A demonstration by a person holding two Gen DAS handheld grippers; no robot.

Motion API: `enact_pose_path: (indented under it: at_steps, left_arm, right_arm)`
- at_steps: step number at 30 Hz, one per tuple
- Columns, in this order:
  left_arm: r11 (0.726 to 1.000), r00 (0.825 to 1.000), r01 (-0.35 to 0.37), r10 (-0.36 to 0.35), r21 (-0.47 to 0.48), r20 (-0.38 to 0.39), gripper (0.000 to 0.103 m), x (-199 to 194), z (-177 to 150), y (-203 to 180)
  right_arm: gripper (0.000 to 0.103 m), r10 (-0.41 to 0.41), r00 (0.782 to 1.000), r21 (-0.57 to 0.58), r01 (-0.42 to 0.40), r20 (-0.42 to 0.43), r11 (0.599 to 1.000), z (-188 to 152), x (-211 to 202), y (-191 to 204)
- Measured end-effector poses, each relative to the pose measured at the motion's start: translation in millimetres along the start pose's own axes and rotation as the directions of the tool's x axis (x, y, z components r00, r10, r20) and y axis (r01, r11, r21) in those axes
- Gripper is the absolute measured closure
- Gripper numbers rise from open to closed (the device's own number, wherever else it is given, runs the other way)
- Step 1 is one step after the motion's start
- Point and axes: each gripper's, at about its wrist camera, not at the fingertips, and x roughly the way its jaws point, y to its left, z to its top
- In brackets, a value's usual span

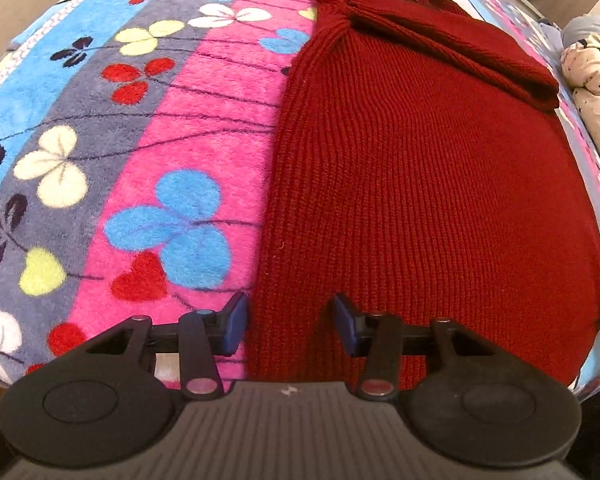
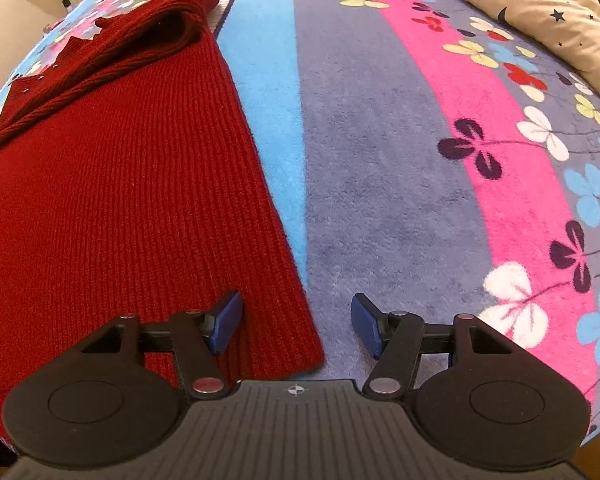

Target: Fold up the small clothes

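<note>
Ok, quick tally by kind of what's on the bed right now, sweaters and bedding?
Red sweater: 1
Flowered fleece blanket: 1
Star-print quilt: 1
Total: 3

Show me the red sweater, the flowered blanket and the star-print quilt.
red sweater (image 1: 420, 184), left wrist view, middle of its ribbed body.
flowered blanket (image 2: 372, 168), right wrist view, bare grey stripe.
star-print quilt (image 2: 540, 12), right wrist view, cream top fold.
</note>
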Motion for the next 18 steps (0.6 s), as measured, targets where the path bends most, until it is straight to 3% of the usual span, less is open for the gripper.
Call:
enact_pose_path:
  at_steps: [18]
  left_arm:
    - [1.0, 1.0, 0.002, -0.002, -0.004, -0.008, 0.051, -1, -11, 0]
  right_arm:
    - [0.04, -0.024, 1.0, -0.034, 0.024, -0.007, 0.999, -2, 0, 2]
